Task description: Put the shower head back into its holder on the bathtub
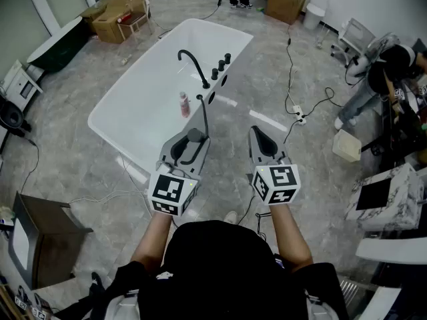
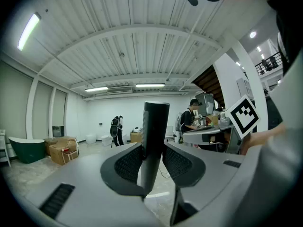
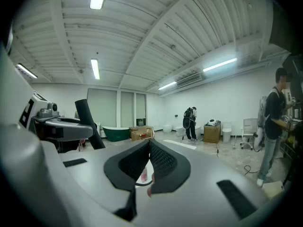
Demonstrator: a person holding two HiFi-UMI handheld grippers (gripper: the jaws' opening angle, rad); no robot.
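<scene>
A white bathtub [image 1: 127,122] stands on the floor ahead of me, with a black curved faucet [image 1: 193,62] and three black knobs [image 1: 221,65] on its right rim. My left gripper [image 1: 193,137] is shut on the black stick-shaped shower head [image 1: 203,115], which stands upright just short of that rim. In the left gripper view the black handle [image 2: 155,126] is pressed between both pads of the left gripper [image 2: 154,148]. My right gripper [image 1: 257,132] hangs beside it over the floor. Its jaws [image 3: 149,143] are shut with nothing between them. The right gripper view also shows the shower head [image 3: 89,123] at the left.
A pink bottle [image 1: 183,104] stands inside the tub. Cables and a power strip [image 1: 297,114] lie on the floor to the right. Cardboard boxes [image 1: 120,13] sit at the back left, a dark stool [image 1: 40,235] at the near left. People stand at the back and at the right.
</scene>
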